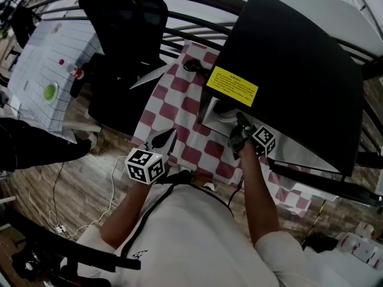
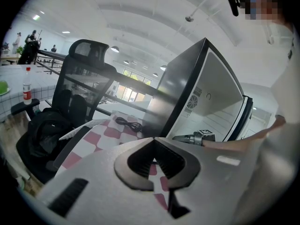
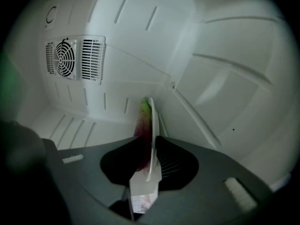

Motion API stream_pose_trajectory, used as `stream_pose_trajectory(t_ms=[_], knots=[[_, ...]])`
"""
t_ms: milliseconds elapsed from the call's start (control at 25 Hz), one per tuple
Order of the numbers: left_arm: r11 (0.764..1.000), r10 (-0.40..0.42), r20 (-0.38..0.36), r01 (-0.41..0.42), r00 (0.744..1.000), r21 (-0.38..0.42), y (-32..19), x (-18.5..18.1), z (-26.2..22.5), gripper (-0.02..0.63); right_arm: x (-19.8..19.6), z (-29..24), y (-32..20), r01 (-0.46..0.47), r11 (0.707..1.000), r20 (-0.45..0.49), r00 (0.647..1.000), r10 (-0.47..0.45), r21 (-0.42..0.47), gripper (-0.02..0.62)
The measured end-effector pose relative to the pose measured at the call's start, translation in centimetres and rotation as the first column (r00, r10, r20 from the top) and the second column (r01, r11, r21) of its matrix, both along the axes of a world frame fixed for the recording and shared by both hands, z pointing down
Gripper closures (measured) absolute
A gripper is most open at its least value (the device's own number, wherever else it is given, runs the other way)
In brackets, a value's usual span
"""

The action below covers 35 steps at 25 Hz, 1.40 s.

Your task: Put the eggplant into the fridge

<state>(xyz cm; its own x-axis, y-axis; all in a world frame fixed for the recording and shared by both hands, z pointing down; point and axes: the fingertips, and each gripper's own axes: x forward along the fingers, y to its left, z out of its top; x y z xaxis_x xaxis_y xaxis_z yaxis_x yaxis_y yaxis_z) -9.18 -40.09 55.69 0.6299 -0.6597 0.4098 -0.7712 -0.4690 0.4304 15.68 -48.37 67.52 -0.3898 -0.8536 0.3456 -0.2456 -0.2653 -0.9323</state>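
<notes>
Inside the fridge [image 3: 225, 88], right fingers [image 3: 176, 162] clamp the eggplant [image 3: 144, 121], seen edge-on; left fingers [image 2: 136, 163] together, empty.

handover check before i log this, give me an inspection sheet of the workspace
surface: red-and-white checked cloth, fridge standing on it
job's things: fridge open; eggplant inside it, seen edge-on
clutter: nothing seen
grippers: right gripper inside the fridge, closed on the eggplant; left gripper shut, empty, over the cloth
cables: black cable on the cloth; white cable on the floor
surroundings: black office chair; side table with a bottle
</notes>
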Motion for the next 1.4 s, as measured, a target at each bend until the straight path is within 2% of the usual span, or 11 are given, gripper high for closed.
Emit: stream_pose_trajectory(t_ms=[160, 400, 960, 1160, 1400], knots=[[1.000, 0.003, -0.003, -0.003, 1.000, 0.009, 0.1, 0.4, -0.3, 0.604, -0.2, -0.6, -0.1, 0.029, 0.999, 0.006, 1.000, -0.029, 0.018, 0.488], [1.000, -0.001, -0.004, 0.001, 1.000, 0.011, 0.6, 0.6, -0.3, 0.604, -0.6, -1.1, -0.3, 0.063, 0.997, 0.009, 0.998, -0.064, 0.039, 0.353], [1.000, 0.004, -0.002, -0.004, 1.000, 0.012, 1.2, 0.8, -0.6, 0.604, -2.0, -2.0, -0.5, 0.123, 0.992, 0.019, 0.992, -0.124, 0.012, 0.182], [1.000, 0.008, -0.010, -0.007, 1.000, 0.015, 1.2, 1.5, -0.7, 0.604, -2.2, -2.0, -0.8, 0.152, 0.987, 0.010, 0.988, -0.151, -0.058, 0.161], [1.000, 0.010, -0.014, -0.009, 1.000, 0.023, 1.3, 1.8, -0.8, 0.604, -2.2, -1.8, -0.5, 0.173, 0.982, -0.010, 0.985, -0.175, -0.073, 0.141]])
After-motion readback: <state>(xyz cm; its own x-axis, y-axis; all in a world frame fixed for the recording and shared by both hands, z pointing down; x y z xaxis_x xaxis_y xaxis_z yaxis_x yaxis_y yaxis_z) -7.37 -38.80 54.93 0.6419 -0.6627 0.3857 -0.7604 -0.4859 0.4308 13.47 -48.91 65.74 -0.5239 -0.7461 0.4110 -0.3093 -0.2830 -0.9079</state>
